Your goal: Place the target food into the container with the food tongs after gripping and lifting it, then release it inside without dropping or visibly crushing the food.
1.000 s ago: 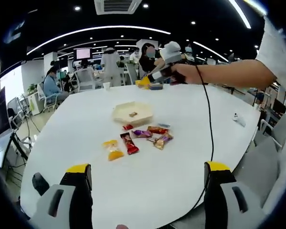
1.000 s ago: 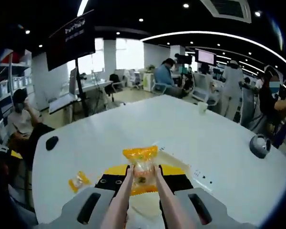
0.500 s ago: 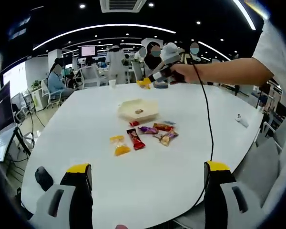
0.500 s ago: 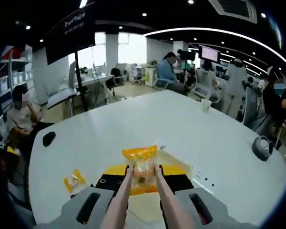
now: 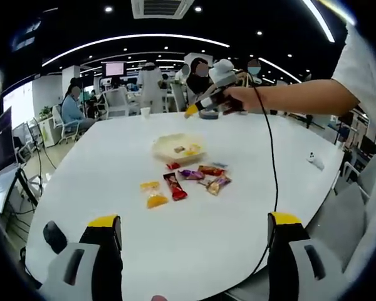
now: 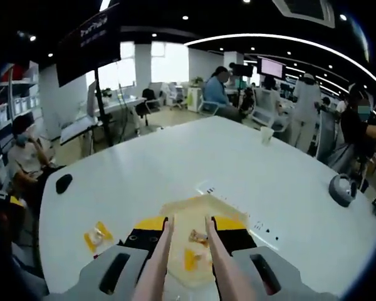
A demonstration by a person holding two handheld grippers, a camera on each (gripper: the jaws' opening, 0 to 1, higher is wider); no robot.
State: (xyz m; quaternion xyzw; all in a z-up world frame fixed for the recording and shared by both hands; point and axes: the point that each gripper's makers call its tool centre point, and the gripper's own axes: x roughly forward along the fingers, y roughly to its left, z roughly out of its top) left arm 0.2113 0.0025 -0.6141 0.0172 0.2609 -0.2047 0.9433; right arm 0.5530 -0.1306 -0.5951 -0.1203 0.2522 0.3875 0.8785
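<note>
White office bench [image 5: 113, 207], wrapped snacks [image 5: 191, 179] loose just beside container [image 5: 175, 145], two more inside; right hand-held gripper [image 6: 187, 233] above it, tongs [image 6: 160, 251] parted and empty; left hand-held gripper [image 5: 191, 229] wide open, empty; packets judged light, crinkly, slippery, crushable: pinch mid-body.

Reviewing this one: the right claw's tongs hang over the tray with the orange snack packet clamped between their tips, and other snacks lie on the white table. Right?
Not quite. In the right gripper view the tongs hold nothing between their tips; the orange snack packet lies in the tray below them. The rest stands: other snacks, like the red packet, lie on the white table.
</note>
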